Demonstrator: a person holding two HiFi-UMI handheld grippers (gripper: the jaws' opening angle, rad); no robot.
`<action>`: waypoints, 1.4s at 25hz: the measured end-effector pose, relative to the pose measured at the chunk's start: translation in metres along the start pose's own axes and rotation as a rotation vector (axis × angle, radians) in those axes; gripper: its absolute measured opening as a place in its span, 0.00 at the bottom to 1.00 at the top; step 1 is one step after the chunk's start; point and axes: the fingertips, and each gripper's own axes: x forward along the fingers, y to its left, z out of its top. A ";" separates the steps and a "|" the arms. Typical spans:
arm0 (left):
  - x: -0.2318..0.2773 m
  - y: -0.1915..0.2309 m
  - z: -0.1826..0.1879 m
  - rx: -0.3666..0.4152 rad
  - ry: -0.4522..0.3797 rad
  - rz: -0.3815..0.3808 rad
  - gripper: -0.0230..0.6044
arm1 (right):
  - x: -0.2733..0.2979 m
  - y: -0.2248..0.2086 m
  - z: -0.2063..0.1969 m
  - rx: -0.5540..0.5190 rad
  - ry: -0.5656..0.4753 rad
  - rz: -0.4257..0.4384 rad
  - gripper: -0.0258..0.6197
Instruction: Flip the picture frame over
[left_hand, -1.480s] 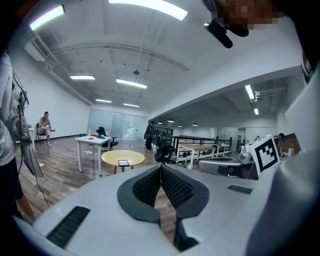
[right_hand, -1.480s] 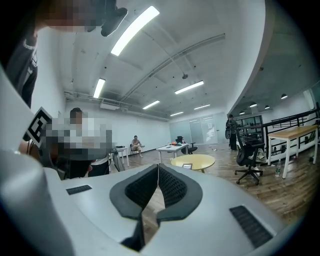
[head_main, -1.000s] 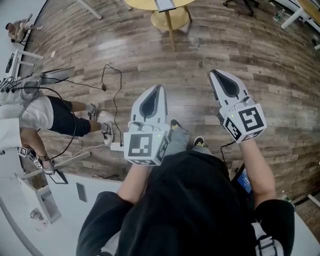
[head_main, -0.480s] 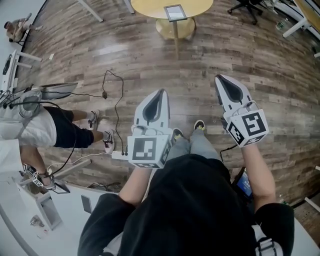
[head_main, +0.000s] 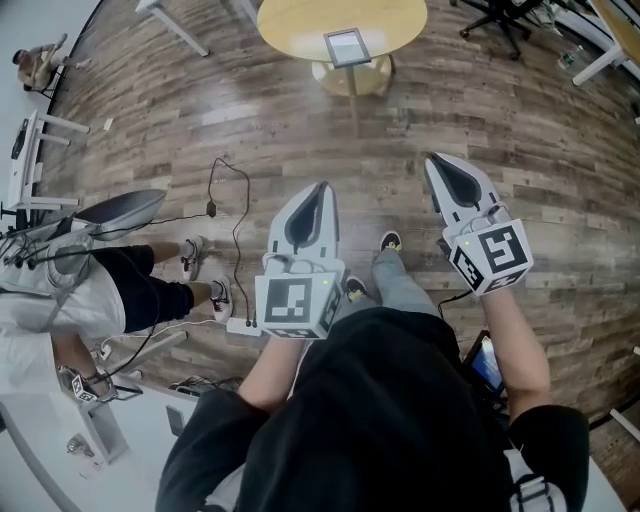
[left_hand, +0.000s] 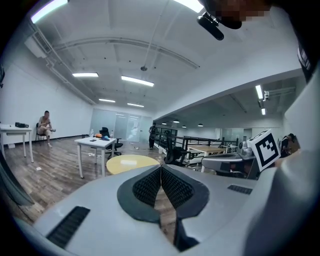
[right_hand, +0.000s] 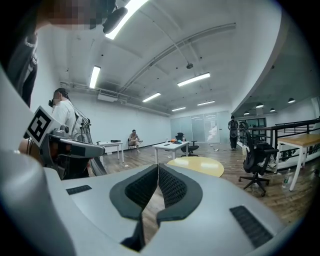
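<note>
The counter (head_main: 290, 22) stands ahead, across the floor (head_main: 560, 180), with the picture frame (head_main: 347, 46) lying on it towards its near edge. The left hand-held gripper (head_main: 322, 185) and the right hand-held gripper (head_main: 431, 158) are side by side over the floor, well short of the counter, the right one slightly further forward. A cable (head_main: 236, 225) trails on the floor left of the left hand-held gripper, and beyond it, further left, is another person (head_main: 110, 285). An office chair (head_main: 497, 14) stands right of the counter.
</note>
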 end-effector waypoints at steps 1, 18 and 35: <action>0.012 -0.003 0.003 0.003 0.002 0.000 0.07 | 0.004 -0.013 0.001 0.002 -0.002 0.000 0.07; 0.140 -0.007 0.035 0.058 0.040 0.070 0.07 | 0.074 -0.119 0.013 0.035 -0.036 0.063 0.07; 0.253 0.083 0.052 0.033 0.033 0.010 0.07 | 0.207 -0.148 0.012 -0.037 0.054 0.068 0.07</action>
